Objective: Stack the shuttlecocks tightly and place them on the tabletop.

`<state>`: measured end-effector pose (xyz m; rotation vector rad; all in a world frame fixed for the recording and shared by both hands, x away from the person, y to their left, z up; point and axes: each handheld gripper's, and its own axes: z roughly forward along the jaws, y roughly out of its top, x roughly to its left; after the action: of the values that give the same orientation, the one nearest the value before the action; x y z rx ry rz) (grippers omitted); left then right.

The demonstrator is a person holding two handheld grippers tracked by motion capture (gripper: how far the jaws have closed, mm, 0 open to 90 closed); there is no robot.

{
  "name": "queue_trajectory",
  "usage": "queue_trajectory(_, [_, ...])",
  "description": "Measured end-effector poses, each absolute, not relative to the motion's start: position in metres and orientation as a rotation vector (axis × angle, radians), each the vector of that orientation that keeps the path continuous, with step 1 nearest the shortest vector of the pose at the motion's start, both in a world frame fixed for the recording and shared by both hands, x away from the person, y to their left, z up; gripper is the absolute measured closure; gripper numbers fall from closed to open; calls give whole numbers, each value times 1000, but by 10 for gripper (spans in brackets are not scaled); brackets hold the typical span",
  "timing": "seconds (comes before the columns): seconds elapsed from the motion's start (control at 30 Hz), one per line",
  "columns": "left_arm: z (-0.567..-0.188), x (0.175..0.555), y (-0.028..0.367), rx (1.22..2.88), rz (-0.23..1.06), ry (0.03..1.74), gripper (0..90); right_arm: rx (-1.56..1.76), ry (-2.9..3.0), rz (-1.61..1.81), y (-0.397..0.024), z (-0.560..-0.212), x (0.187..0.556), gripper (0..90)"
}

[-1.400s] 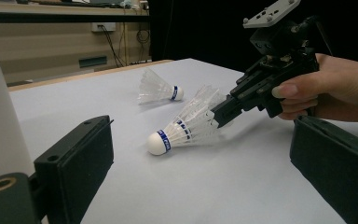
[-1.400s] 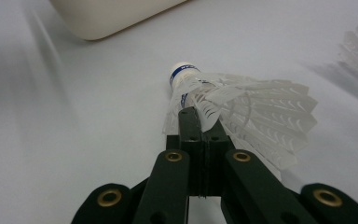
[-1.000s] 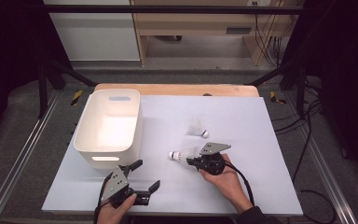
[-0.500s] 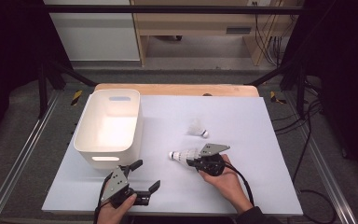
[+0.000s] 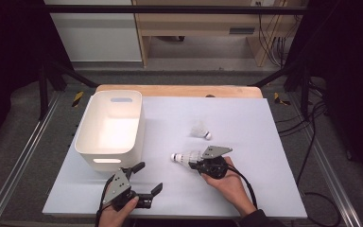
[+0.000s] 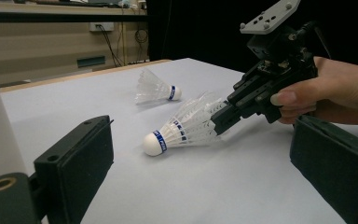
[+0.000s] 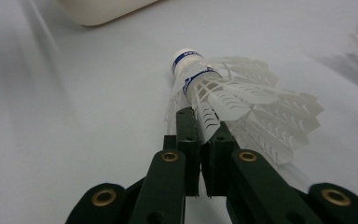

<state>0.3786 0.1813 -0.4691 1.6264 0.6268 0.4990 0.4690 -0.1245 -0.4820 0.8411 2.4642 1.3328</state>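
Observation:
A white shuttlecock (image 5: 184,156) with a blue-banded cork lies on its side on the pale table (image 5: 246,113). My right gripper (image 5: 194,163) comes at it from the right, shut on the feather skirt. In the right gripper view the jaws (image 7: 203,130) pinch a few feathers of this shuttlecock (image 7: 223,93), and they have just eased open a touch with the feathers still between them. My left gripper (image 5: 149,177) rests near the front edge, open and empty. Its view looks across at the held shuttlecock (image 6: 177,130) and the right gripper (image 6: 216,121).
A second shuttlecock (image 5: 200,130) lies farther back, also seen as the far shuttlecock (image 6: 154,88). A white plastic bin (image 5: 87,127) stands at the table's left. Dark frame rails run down both sides of the table.

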Motion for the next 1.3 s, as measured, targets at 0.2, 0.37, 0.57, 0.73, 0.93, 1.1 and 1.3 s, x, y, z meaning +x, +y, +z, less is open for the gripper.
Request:
queue_trajectory(0.2, [-469,379,181,1622,498,627,60,834,2460,1331,-124,-482,469,816])
queue_trajectory(0.37, [-469,379,181,1622,499,626,59,842,2456,1328,-125,-481,467,769])
queue_trajectory(0.57, [-469,379,181,1622,500,626,59,845,2452,1323,-127,-480,465,715])
queue_trajectory(0.73, [-469,379,182,1618,503,626,59,851,2451,1317,-128,-479,463,668])
queue_trajectory(0.93, [-468,379,183,1608,505,624,59,862,2441,1317,-131,-477,460,621])
queue_trajectory(1.1, [-467,378,183,1602,506,620,56,869,2432,1317,-136,-473,456,549])
queue_trajectory(1.3, [-467,378,185,1602,511,620,55,878,2426,1317,-139,-470,453,482])
